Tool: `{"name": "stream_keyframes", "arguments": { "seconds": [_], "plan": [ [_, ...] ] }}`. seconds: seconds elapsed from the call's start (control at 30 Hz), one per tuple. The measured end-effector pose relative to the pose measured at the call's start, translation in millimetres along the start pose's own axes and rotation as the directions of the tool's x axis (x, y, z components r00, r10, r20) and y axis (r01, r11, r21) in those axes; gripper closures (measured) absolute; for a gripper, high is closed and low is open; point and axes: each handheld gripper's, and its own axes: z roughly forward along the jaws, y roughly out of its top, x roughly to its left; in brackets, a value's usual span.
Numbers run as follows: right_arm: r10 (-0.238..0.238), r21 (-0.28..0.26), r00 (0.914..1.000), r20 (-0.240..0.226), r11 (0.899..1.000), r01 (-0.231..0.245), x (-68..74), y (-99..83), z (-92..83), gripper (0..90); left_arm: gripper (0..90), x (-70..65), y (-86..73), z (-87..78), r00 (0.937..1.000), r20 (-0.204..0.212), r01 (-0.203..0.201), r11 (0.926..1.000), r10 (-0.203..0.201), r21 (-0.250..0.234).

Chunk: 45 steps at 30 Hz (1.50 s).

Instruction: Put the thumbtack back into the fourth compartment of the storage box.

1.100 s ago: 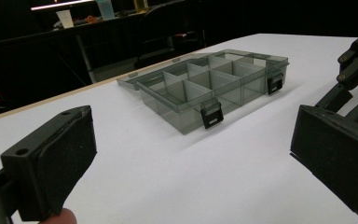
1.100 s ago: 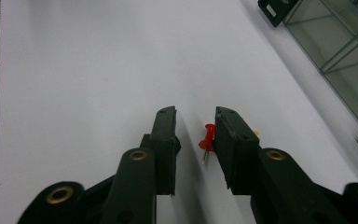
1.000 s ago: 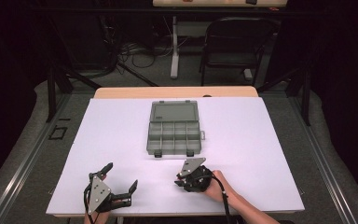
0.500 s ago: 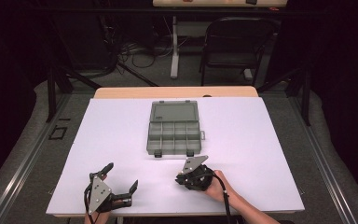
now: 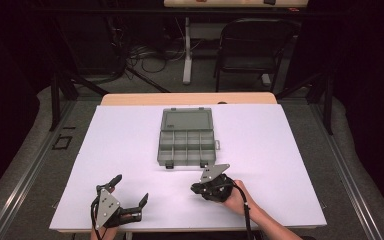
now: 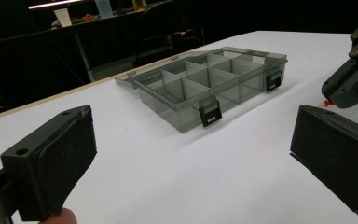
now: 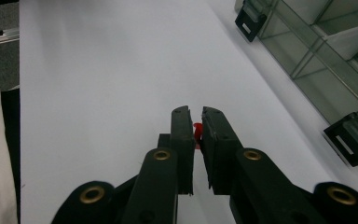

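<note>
White sheeting covers the bench [image 5: 130, 150], dark room beyond; the right gripper [image 7: 196, 122] has just been closing, and its jaws now pinch a small red piece [image 7: 197, 133] low over the sheet, just in front of the organiser box [image 5: 186, 137]; the left gripper [image 5: 128, 191] rests wide open and empty near the front edge. So tiny a piece could slip or twist out if the pads catch only its edge. The box lies open, lid back; its compartments look empty.
</note>
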Motion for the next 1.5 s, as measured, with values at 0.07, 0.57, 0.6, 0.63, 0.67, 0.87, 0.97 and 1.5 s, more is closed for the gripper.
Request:
{"name": "stream_keyframes", "arguments": {
  "seconds": [0.07, 0.57, 0.6, 0.63, 0.67, 0.87, 0.97, 1.5],
  "plan": [
    [0.000, -0.001, 1.0000, 0.007, 1.000, 0.000, -1.4, 0.1, -1.7, 83.6, 0.0, -0.4, 0.1, 0.1, 1.0000, 0.001, 0.001, 1.0000, -0.001, 0.000],
    [0.010, -0.021, 0.9984, 0.057, 1.000, -0.009, -9.4, 0.5, -17.7, 83.7, 0.0, -1.0, -0.1, 0.6, 1.0000, 0.001, -0.006, 1.0000, 0.006, 0.007],
    [0.010, -0.021, 0.9984, 0.057, 1.000, -0.009, -9.4, 0.5, -17.7, 83.7, 0.0, -1.0, -0.1, 0.6, 1.0000, 0.001, -0.006, 1.0000, 0.006, 0.007],
    [0.013, -0.029, 0.9976, 0.068, 1.000, -0.011, -12.5, -0.2, -21.2, 83.7, 0.1, -0.9, -0.3, 0.7, 1.0000, 0.001, -0.002, 1.0000, 0.002, 0.007],
    [0.013, -0.029, 0.9976, 0.068, 1.000, -0.011, -12.5, -0.2, -21.2, 83.7, 0.0, -0.9, -0.3, 0.7, 1.0000, 0.001, -0.002, 1.0000, 0.002, 0.007],
    [0.029, -0.039, 0.9942, 0.104, 0.999, -0.025, -19.6, -2.2, -30.2, 83.7, 0.0, -1.1, -0.3, 0.8, 1.0000, 0.003, -0.002, 1.0000, 0.002, 0.009],
    [0.035, -0.047, 0.9919, 0.122, 0.998, -0.030, -23.6, -3.0, -35.6, 83.7, 0.0, -1.0, -0.4, 0.9, 1.0000, 0.003, 0.000, 1.0000, 0.000, 0.009],
    [0.067, -0.083, 0.9808, 0.183, 0.995, -0.053, -35.4, 2.0, -55.3, 83.7, 0.0, 0.0, -0.7, 1.4, 1.0000, -0.001, 0.002, 0.9999, -0.002, 0.013]
  ]
}}
